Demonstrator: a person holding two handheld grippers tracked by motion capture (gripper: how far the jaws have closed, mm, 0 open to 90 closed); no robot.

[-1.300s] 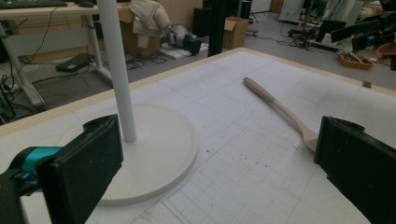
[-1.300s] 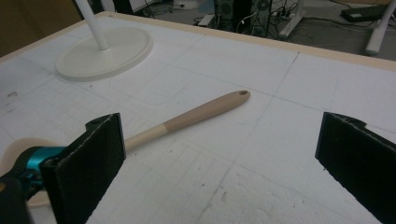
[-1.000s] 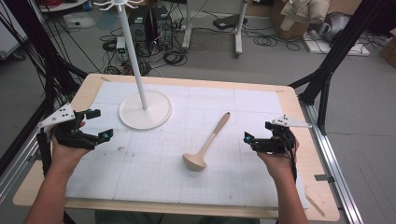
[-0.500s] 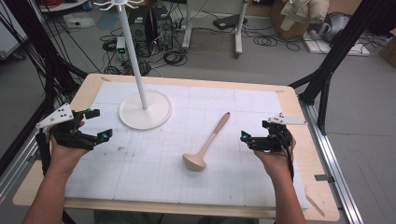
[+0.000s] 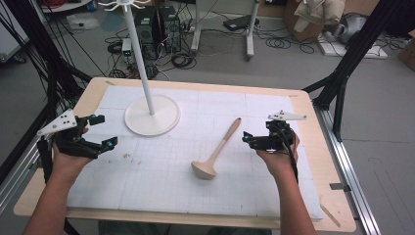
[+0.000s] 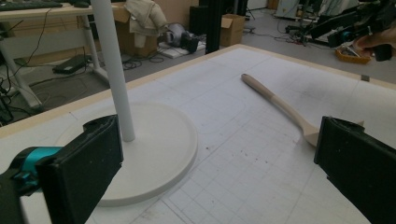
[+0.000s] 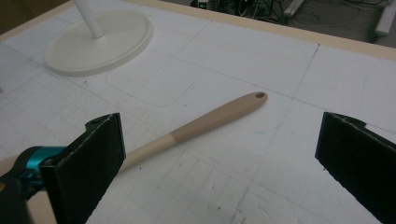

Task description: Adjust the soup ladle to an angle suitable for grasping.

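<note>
My two forearms come in from the near edge of the table [image 5: 337,223], a pale wooden board covered by a white gridded mat [image 5: 161,186].

My left gripper [image 5: 100,131] hovers over the mat's left side, near the left edge. Its two black jaws are spread wide with nothing between them (in the left gripper view they stand at the far left and far right, with open mat between them). A grey three-cornered plate sits on top of it.

My right gripper [image 5: 246,138] is over the right part of the mat, pointing left toward the spoon. Its jaws are also spread wide and empty; in the right gripper view the spoon's handle lies on the mat between and beyond them, not touched by either.

The wooden spoon [image 5: 219,151] lies flat on the mat a little right of centre, between my two grippers and closer to the right one. Its bowl points toward me and its handle runs away to the right, ending in a small hanging hole.

Farther back on the left stands a white stand [image 5: 151,115]: a round flat base resting on the mat, with a thin upright pole rising from it, well apart from the spoon.

Beyond the table is a grey floor with cables, black frame legs and cardboard boxes.
</note>
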